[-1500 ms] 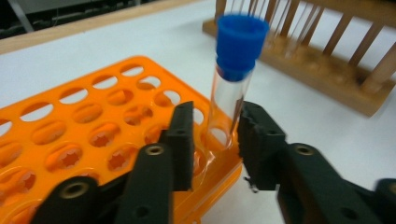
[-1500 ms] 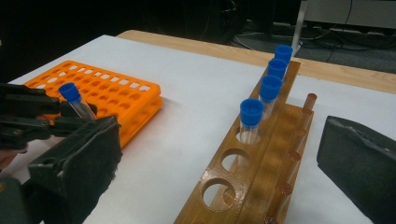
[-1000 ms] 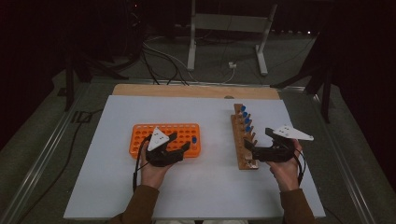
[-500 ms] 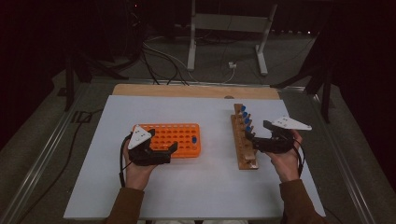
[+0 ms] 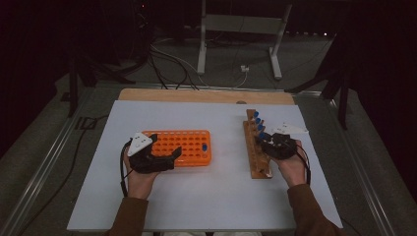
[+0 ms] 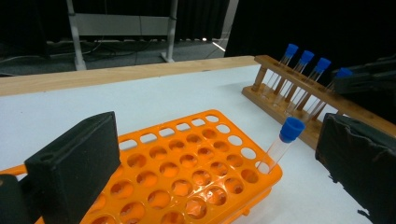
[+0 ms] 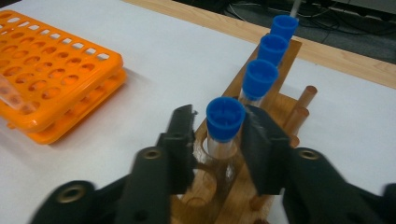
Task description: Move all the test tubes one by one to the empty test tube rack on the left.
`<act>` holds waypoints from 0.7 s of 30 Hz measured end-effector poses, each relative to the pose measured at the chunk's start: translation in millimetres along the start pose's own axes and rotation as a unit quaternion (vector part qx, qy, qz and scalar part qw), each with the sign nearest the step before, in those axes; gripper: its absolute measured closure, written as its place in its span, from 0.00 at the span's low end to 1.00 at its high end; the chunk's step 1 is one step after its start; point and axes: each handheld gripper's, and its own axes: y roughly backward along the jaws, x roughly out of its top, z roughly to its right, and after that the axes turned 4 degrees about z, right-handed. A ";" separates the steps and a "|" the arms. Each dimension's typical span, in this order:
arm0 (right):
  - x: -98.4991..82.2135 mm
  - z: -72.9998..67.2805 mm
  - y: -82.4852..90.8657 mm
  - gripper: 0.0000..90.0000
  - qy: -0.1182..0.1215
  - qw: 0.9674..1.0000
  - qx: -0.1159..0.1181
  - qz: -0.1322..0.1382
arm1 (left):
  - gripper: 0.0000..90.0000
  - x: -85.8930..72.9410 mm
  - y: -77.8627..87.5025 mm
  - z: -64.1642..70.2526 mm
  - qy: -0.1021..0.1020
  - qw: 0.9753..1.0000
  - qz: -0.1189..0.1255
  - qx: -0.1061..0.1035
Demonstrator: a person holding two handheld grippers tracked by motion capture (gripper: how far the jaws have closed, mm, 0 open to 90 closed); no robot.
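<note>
An orange tube rack (image 5: 189,142) lies left of centre, with one blue-capped tube (image 6: 282,144) leaning in a hole at its right end. My left gripper (image 5: 166,145) hovers at the rack's left end, jaws open wide with nothing between them (image 6: 215,135). A wooden rack (image 5: 255,162) on the right holds several blue-capped tubes. My right gripper (image 5: 265,140) is at that rack. Its jaws have just been closing around the nearest blue-capped tube (image 7: 225,119). The right pad (image 7: 257,140) meets the cap; a thin gap shows on the left.
A pale wooden strip (image 5: 206,96) edges the far side of the white table top (image 5: 221,196). Metal stand legs (image 5: 201,44) and cables lie on the dark floor beyond. Empty wooden pegs (image 7: 306,100) stand just right of the tubes.
My left gripper drew back from the orange rack's right part to its left end and opened. My right gripper dropped towards the wooden rack and its jaws closed in around a tube.
</note>
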 end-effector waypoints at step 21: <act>-2.3 1.2 -12.1 0.86 -0.022 1.000 -0.015 -0.003 | 0.01 1.7 2.8 -2.0 0.017 1.000 0.015 -0.006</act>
